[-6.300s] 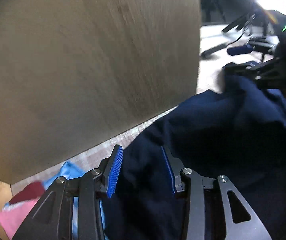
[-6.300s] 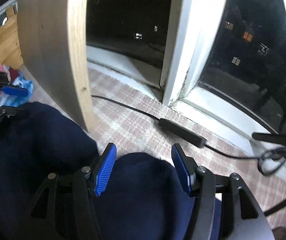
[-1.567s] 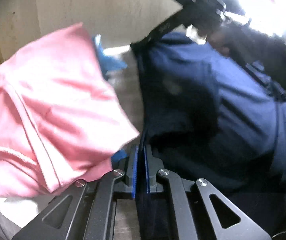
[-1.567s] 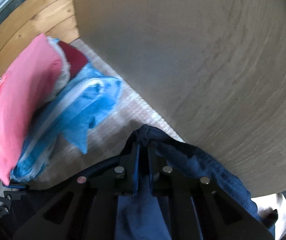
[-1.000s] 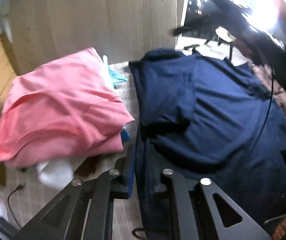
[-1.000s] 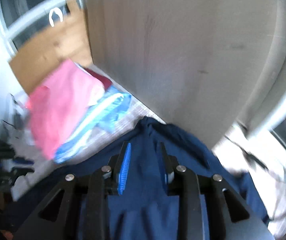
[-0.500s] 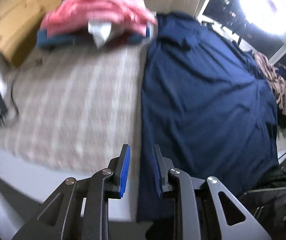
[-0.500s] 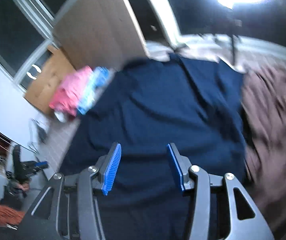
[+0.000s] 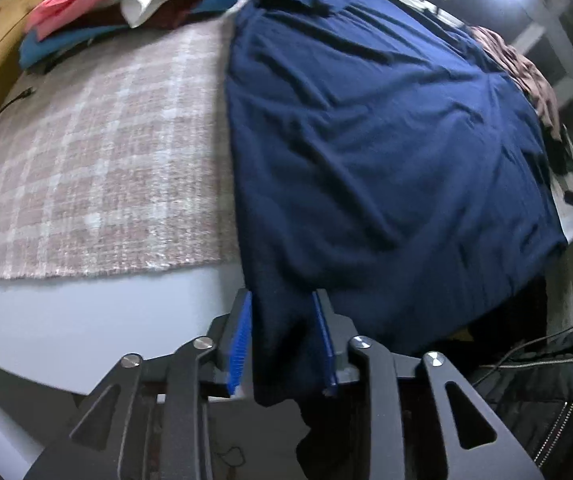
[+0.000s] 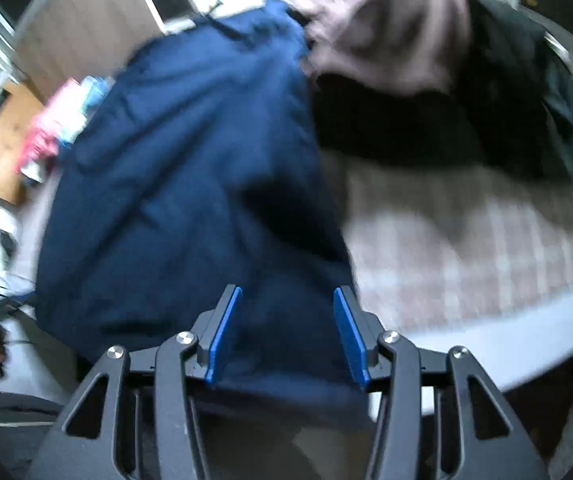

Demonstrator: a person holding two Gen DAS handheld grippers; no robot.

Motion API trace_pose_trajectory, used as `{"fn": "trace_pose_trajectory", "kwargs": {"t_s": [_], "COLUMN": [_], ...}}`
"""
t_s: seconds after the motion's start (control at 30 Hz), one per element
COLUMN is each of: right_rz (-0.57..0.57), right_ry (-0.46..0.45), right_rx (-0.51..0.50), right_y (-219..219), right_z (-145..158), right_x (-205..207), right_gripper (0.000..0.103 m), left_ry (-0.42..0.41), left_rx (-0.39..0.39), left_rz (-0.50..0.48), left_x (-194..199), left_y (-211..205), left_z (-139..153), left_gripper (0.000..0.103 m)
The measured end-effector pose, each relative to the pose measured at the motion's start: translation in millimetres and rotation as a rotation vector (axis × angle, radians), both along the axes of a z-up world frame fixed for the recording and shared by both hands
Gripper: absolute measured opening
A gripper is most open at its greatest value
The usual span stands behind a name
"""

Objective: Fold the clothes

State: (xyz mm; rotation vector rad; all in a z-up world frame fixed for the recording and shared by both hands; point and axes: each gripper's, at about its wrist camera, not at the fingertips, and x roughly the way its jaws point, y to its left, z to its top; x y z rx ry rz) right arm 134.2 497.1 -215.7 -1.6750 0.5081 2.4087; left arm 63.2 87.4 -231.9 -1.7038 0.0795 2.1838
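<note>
The navy shirt [image 9: 366, 128] lies lengthwise ahead, its near hem corners between the spread pads of left tool [image 9: 282, 340] and right tool [image 10: 286, 332].

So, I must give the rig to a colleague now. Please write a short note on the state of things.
Left claw: open, the hem of the navy shirt between its pads, not clamped.
Right claw: open, over the same hem's other end.
The shirt lies spread flat on the plaid cloth, hem hanging over the table edge. Folded stack at the far left; brown garment waits at the right.
Done: spreading. Left: all folds.
</note>
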Motion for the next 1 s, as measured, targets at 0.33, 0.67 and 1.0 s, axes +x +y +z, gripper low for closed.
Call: {"fn": "trace_pose_trajectory", "kwargs": {"t_s": [0.33, 0.67, 1.0], "right_rz": [-0.025, 0.094, 0.112], "right_ry": [-0.025, -0.058, -0.096], "right_rx": [0.088, 0.177, 0.295], "right_y": [-3.7, -16.6, -10.6], "right_z": [-21.9, -10.6, 30.3], "right_x": [26.5, 35.0, 2.5], "right_gripper": [0.048, 0.003, 0.025], "left_ry": [0.013, 0.008, 0.023], "left_rx": [-0.024, -0.028, -0.014], "left_rz": [-0.070, -0.057, -0.031], "left_x": [6.3, 3.9, 5.0], "left_y": [1.7, -4.3, -15.4], "left_z": [0.5, 4.0, 5.8], "left_gripper": [0.027, 0.002, 0.002]}}
